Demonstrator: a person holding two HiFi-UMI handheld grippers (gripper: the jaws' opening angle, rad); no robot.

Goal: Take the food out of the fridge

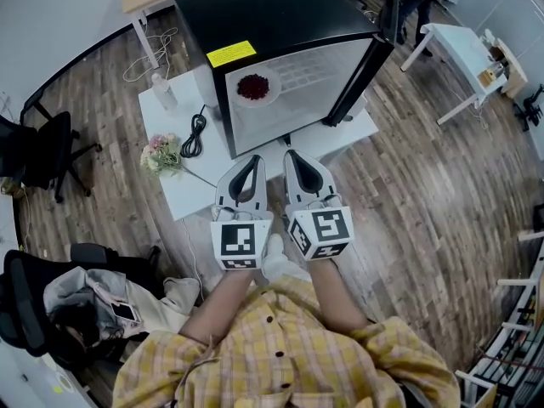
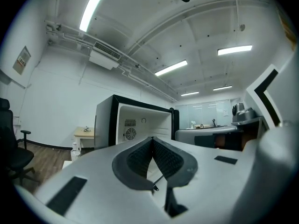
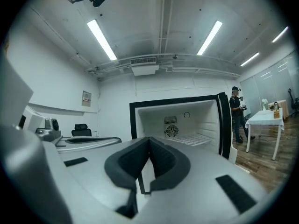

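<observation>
Holding plate point(image 1: 274, 81) of red food point(image 1: 253, 86), open fridge point(image 1: 280, 15)

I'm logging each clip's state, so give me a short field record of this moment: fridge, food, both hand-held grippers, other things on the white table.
fridge: black mini fridge, door open, standing on a low white table
food: red food on a white plate, inside the fridge, untouched
left hand-held gripper: shut, empty, pointing at the fridge
right hand-held gripper: shut, empty, beside the left one
other table items: clear bottle, black cable, flower bunch
</observation>
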